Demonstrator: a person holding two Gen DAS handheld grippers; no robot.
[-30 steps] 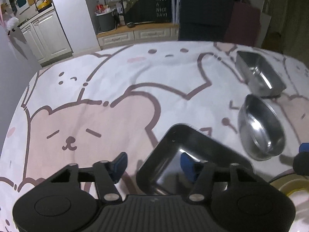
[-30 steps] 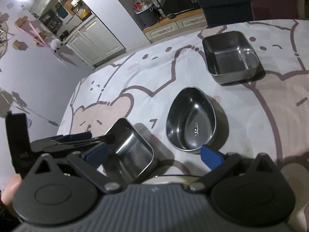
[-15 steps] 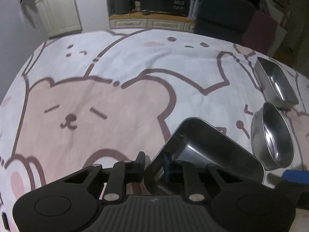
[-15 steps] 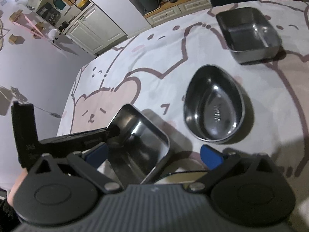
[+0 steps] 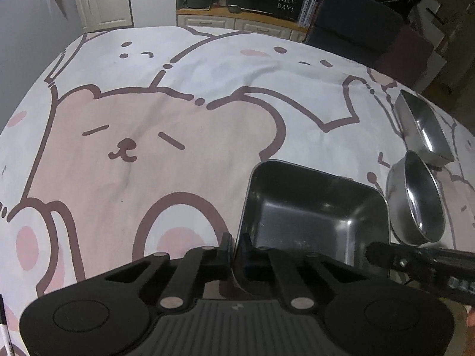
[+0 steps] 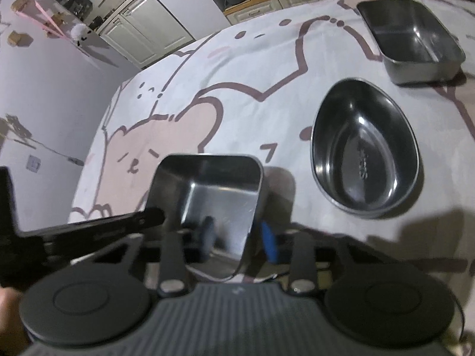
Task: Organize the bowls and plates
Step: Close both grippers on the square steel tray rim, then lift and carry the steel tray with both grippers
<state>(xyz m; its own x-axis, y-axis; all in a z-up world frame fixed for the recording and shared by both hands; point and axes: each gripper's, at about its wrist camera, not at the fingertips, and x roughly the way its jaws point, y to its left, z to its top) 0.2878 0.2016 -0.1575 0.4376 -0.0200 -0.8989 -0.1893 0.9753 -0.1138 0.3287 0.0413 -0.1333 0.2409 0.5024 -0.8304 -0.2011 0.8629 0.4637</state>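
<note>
A rectangular steel tray [image 5: 314, 207] lies near me on the bear-print cloth. My left gripper [image 5: 236, 249] is shut on the thin wall at its near left corner. In the right wrist view the same tray [image 6: 213, 190] is blurred, and its right wall stands between the jaws of my right gripper [image 6: 237, 237]. Those jaws are closing, with a gap still beside the wall. An oval steel bowl [image 6: 365, 154] sits to the right of the tray. Behind the bowl is a second rectangular steel tray [image 6: 412, 38].
The table [image 5: 148, 163] carries a white and pink bear-print cloth, bare on its left half. White kitchen cabinets [image 6: 142, 38] and a dark chair [image 5: 356, 29] stand beyond the far edge. A pen tip [image 5: 4, 326] shows at the lower left.
My left gripper's jaws closed onto the near tray's corner wall. The right gripper moved in and down, and its wide jaws narrowed around the tray's right wall.
</note>
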